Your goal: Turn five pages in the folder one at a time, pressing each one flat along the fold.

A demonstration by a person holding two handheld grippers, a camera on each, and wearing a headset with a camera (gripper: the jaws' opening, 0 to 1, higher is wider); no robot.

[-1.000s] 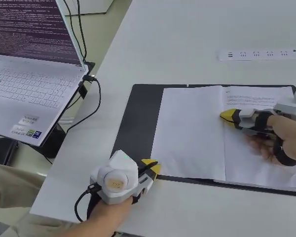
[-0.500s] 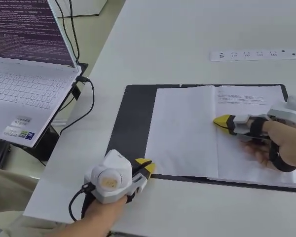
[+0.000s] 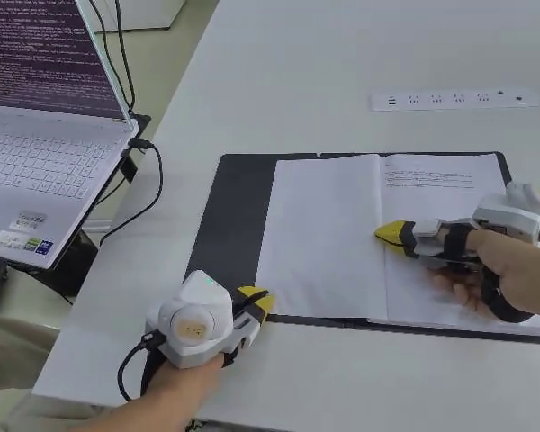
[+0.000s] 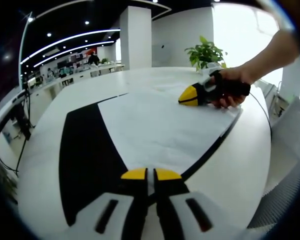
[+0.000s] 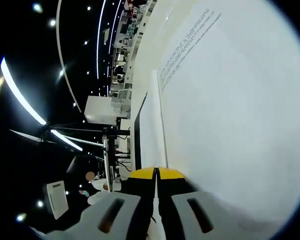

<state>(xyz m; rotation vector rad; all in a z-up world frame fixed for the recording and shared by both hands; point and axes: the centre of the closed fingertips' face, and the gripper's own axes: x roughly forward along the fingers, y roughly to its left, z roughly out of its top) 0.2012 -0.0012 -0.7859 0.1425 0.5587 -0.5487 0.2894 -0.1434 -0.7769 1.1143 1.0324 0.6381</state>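
Folder (image 3: pixel 238 216) lies open, laptop (image 3: pixel 45 171) left, power strip (image 3: pixel 454 99) beyond; left gripper (image 3: pixel 259 299) and right gripper (image 3: pixel 385 236) fingers (image 4: pixel 136 174) closed.

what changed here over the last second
The right gripper, shut, slid along the fold toward the near edge of the folder, its tip kept on the fold. Nothing was taken hold of or let go. The left gripper stayed shut at the folder's near left corner, and the pages stayed flat. The shift of the whole picture is the camera's.
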